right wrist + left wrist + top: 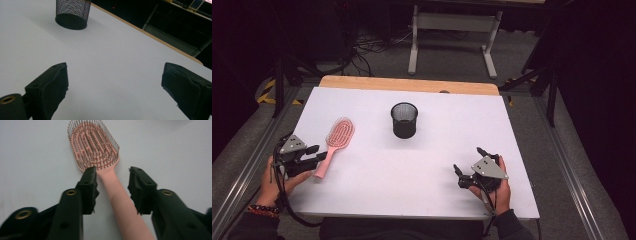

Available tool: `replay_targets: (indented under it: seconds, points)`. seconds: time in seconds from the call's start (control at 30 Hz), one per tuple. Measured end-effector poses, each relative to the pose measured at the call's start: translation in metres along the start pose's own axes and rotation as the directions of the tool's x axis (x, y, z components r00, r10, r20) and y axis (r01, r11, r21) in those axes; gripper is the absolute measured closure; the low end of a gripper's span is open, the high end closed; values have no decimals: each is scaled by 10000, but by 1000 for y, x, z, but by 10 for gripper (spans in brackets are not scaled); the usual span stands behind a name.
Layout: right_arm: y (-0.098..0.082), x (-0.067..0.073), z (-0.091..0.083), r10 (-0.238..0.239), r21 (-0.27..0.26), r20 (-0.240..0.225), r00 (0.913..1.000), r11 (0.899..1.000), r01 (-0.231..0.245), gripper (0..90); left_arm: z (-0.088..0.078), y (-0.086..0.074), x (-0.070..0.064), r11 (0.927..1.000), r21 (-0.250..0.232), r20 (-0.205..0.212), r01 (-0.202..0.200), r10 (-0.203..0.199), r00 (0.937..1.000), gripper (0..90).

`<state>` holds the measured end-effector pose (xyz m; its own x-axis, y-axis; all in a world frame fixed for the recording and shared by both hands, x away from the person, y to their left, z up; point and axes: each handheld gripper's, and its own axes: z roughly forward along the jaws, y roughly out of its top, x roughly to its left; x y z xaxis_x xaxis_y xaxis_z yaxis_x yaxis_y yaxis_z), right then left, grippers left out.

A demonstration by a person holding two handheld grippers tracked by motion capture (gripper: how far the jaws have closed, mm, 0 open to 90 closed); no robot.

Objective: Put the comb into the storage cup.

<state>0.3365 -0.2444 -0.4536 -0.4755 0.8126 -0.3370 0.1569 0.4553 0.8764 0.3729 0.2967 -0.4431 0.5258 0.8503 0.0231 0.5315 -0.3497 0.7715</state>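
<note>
Evidently lining up a grasp, the left tool (pixel 112 182) sits spread astride the handle of the pink hairbrush (pixel 100 157) lying flat on the white counter (pixel 412 165), while the right tool (pixel 472 170), also spread and empty, waits well apart from the black mesh cup (pixel 404 120).

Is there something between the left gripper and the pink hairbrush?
Nothing visible. The left gripper is open with one jaw on each side of the pink hairbrush handle, which lies on the white table. The black mesh cup stands apart, farther back.
</note>
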Motion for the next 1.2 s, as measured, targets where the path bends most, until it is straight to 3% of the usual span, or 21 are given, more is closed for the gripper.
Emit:
replay_targets:
  seconds: [0.07, 0.1, 0.13, 0.27, 0.4, 0.57, 0.7, 0.77, 0.97, 1.1, 1.2]
  points:
    - [0, 0, 0, -18, 7, 13, 10000, 10000, 18, 77, 1, 1, 0, 9999, 89, -197, 126, -124, 9997, 409]
    - [0, 0, 0, -3, 20, 1, 10000, 10000, 3, 77, 4, 4, -2, 9974, 398, -456, 607, -588, 9972, 325]
    - [0, 0, 0, -1, 25, -1, 10000, 10000, 1, 77, 4, 4, -3, 9963, 454, -499, 735, -713, 9962, 281]
    - [-1, 0, 1, -9, 65, -29, 10000, 10000, 9, 77, 9, 9, -4, 9891, 600, -713, 1347, -1304, 9889, 159]
    - [-1, 0, 2, -12, 109, -26, 10000, 9999, 13, 76, 17, 13, -4, 9814, 963, -851, 1660, -1580, 9838, 120]
    - [-1, 1, 2, -51, 149, -36, 10000, 9999, 52, 76, 30, 14, -5, 9767, 1419, -933, 1610, -1487, 9845, 106]
    - [-1, 1, 3, -70, 179, -47, 10000, 9998, 71, 76, 36, 13, -4, 9712, 1604, -778, 1760, -1654, 9832, 117]
    - [-1, 2, 3, -134, 204, -53, 9999, 9997, 135, 76, 42, 12, -4, 9657, 1914, -861, 1756, -1617, 9831, 157]
    - [-1, 2, 3, -139, 204, -72, 9999, 9997, 140, 76, 46, 12, -4, 9625, 2116, -670, 1699, -1592, 9850, 243]
    - [-1, 2, 4, -90, 219, -36, 10000, 9997, 91, 76, 53, 12, -3, 9540, 2294, -710, 1928, -1811, 9809, 312]
    - [-1, 2, 4, -105, 235, -27, 9999, 9997, 105, 76, 54, 14, -4, 9531, 2321, -873, 1943, -1785, 9801, 336]
